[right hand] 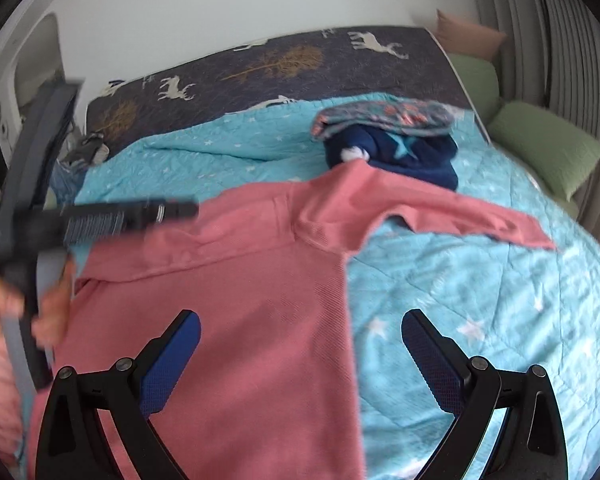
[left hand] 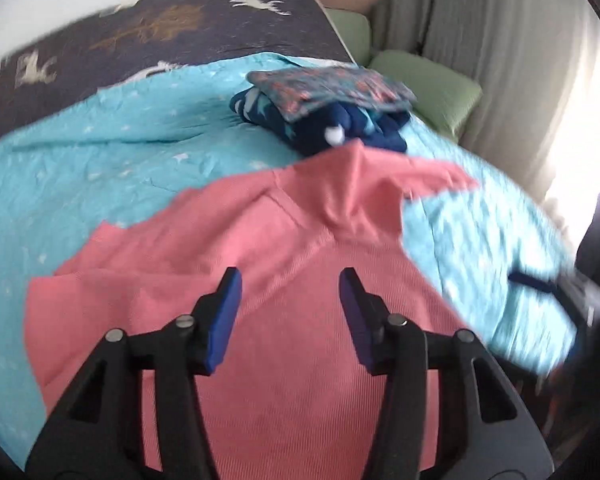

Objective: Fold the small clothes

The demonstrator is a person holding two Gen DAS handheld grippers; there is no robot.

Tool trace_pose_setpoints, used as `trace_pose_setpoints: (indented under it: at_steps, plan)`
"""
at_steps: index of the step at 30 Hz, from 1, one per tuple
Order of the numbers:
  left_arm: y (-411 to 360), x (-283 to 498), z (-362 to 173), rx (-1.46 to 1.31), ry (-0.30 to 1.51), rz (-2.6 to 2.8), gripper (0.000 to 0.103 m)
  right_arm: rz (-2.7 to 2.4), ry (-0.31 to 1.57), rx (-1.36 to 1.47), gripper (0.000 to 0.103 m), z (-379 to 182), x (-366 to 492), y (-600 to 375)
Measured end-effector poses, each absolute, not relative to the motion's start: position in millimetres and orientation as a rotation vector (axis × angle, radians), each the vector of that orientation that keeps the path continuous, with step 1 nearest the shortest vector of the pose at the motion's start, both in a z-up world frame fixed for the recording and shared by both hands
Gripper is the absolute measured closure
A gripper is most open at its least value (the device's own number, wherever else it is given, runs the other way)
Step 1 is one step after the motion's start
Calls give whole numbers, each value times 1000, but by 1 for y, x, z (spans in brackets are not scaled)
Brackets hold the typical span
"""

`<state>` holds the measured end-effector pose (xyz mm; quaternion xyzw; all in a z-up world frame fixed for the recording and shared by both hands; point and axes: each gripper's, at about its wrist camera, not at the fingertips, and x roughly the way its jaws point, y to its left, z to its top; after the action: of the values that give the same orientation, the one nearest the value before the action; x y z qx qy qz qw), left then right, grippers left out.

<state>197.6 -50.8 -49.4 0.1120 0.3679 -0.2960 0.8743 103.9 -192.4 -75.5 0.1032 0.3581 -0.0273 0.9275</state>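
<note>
A pink long-sleeved top (left hand: pixel 260 280) lies spread flat on the light blue star quilt (left hand: pixel 100 152). It also shows in the right wrist view (right hand: pixel 240 300), with one sleeve (right hand: pixel 460 216) stretched out to the right. My left gripper (left hand: pixel 290 280) is open and empty above the middle of the top. My right gripper (right hand: pixel 300 322) is open and empty above the top's right edge. The left gripper also shows blurred at the left of the right wrist view (right hand: pixel 140 214), held by a hand.
A stack of folded clothes (left hand: pixel 324 108), patterned on top and navy beneath, sits behind the pink top; it also shows in the right wrist view (right hand: pixel 392 136). Green cushions (right hand: pixel 540 148) and curtains line the right. A dark deer-print cover (right hand: pixel 280 68) lies at the back.
</note>
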Motion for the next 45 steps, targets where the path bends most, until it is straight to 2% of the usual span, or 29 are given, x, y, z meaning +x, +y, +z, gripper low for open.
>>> trace_pose_setpoints:
  at_steps: [3,9,11,13,15,19,24,25,26,27,30,33,35,41,45]
  plan:
    - [-22,174,-48,244,723,-541,33,-51,754,247,1,-83,107,-207]
    - [61,182,-74,257,727,-155,29,110,803,361,1,-90,139,-209]
    - [89,192,-93,227,792,-46,29,209,829,439,8,-92,162,-209]
    - [114,198,-108,177,855,11,29,270,866,519,24,-97,187,-208]
    - [131,207,-121,98,911,34,29,310,903,594,33,-106,209,-208]
    - [147,220,-134,-34,958,-3,29,259,1022,752,34,-140,259,-216]
    - [154,227,-136,-102,959,-1,28,246,996,942,35,-157,295,-230]
    - [156,228,-136,-114,958,7,28,249,995,928,57,-156,304,-228]
    - [157,229,-136,-119,954,18,28,251,1001,904,88,-156,310,-225]
    - [157,227,-135,-113,948,31,28,250,1022,868,100,-154,315,-218]
    - [159,224,-129,-56,907,108,28,292,930,880,100,-126,302,-213]
    - [160,215,-121,-44,862,160,26,302,776,789,100,-83,267,-218]
    - [154,206,-116,-11,823,168,26,287,745,733,100,-74,247,-223]
    - [134,194,-116,139,806,180,25,140,1000,586,96,-128,223,-230]
    - [141,181,-111,124,800,158,25,122,981,682,94,-135,209,-252]
